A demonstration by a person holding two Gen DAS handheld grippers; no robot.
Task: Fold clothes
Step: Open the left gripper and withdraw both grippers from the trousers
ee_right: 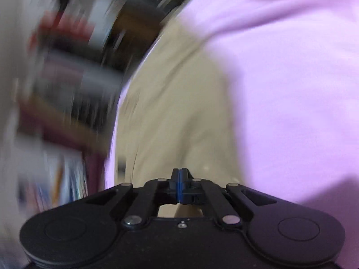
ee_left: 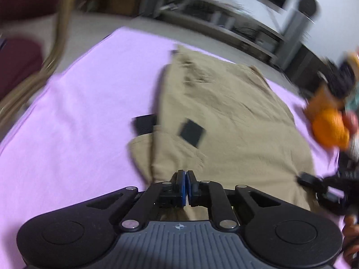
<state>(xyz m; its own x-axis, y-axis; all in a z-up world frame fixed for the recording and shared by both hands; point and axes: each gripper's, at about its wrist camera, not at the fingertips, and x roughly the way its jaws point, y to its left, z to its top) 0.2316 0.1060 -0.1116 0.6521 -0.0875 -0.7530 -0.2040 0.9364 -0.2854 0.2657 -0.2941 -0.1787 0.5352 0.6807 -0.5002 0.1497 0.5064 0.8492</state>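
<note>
Item: beige soft cotton trousers (ee_left: 224, 116), ahead of your left tongs (ee_left: 186, 174), clenched empty; right tongs (ee_right: 180, 174) likewise. Limp, light; pinch the waistband hem.

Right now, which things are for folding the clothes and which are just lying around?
For the job:
tan trousers
left gripper, fingers together
right gripper, fingers together
purple cloth they lie on

Lying about:
maroon chair
grey shelf unit
orange thing, too blurry to name
</note>
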